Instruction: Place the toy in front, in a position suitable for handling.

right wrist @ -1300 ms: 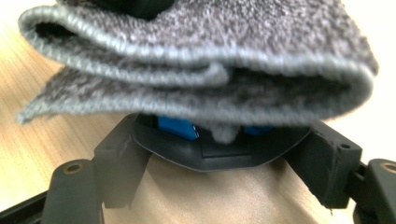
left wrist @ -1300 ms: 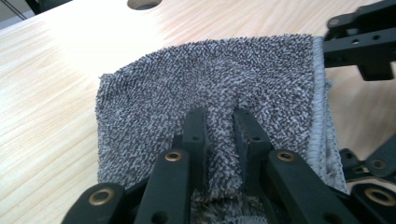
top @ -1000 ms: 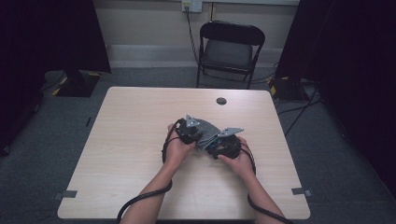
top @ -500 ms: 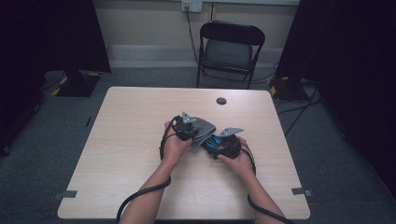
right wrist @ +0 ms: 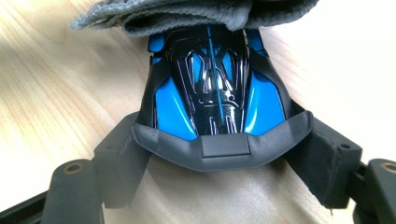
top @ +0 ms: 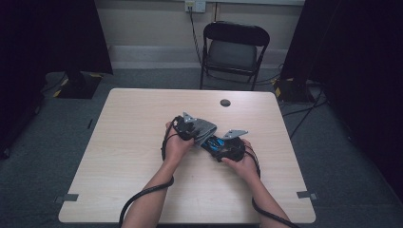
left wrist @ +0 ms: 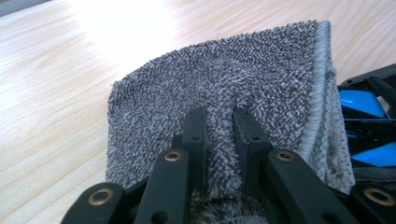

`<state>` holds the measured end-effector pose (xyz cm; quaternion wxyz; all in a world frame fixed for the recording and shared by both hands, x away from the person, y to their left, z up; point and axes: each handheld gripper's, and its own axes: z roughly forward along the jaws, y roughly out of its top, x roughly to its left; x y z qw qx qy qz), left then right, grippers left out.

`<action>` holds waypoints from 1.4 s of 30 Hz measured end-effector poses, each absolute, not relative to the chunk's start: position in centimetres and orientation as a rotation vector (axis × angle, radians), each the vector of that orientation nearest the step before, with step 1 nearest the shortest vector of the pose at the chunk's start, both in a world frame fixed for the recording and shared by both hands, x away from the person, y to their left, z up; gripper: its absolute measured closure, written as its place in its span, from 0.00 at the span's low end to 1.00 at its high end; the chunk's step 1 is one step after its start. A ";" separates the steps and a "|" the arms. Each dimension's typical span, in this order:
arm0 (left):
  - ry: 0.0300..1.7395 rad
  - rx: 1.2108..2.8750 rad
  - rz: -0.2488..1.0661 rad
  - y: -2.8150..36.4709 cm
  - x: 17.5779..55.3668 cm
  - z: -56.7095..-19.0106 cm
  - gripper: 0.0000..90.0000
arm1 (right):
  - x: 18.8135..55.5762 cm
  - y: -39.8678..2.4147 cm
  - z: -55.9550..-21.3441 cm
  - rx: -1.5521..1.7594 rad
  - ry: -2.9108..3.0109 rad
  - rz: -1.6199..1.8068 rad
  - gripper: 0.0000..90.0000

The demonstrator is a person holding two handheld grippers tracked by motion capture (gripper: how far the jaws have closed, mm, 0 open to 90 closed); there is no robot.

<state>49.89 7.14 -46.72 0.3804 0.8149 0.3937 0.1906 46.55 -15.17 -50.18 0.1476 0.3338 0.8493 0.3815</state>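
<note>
**Grey terry cloth and blue-black toy car, held at mid-bench**

Item 1: cloth (left wrist: 224, 88). Grey looped terry, nubbly pile, with a flat woven hem along one edge; folded, with rounded corners. The left gripper (left wrist: 219, 126) has its fingers clamped together on a pinched ridge of the pile. In the right gripper view the cloth (right wrist: 196, 14) lies draped over the far end of the car.

Item 2: toy car (right wrist: 215, 93). Glossy hard plastic, black with bright blue panels, tapering body with a matt dark bumper at the near end. The right gripper (right wrist: 219, 154) holds it, fingers (right wrist: 121, 154) set wide and pressing its two flanks. The car's long axis runs straight away from this gripper, its far end under the cloth.

Location: middle of the bench (top: 133, 142), slightly right of centre, where the two grippers meet.

Surroundings: pale wood-grain laminate bench, rectangular with rounded corners, one small dark disc (top: 225, 102) near the far edge. Grey carpet floor, black folding chair (top: 235, 50) beyond, dark curtains at either side.
</note>
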 end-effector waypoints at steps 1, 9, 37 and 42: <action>1.007 2.086 0.490 7.2 49.9 -46.7 0.85 | 46.5 -15.2 -50.2 0.960 2.443 1.097 0.27; 1.043 2.071 0.486 7.6 50.4 -46.9 0.85 | 46.5 -15.2 -50.2 0.960 2.443 1.097 0.27; 1.140 2.046 0.531 9.6 51.4 -48.0 0.85 | 46.5 -15.2 -50.2 0.960 2.443 1.097 0.27; 1.161 2.035 0.514 10.0 51.4 -48.2 0.85 | 46.5 -15.2 -50.2 0.960 2.443 1.097 0.27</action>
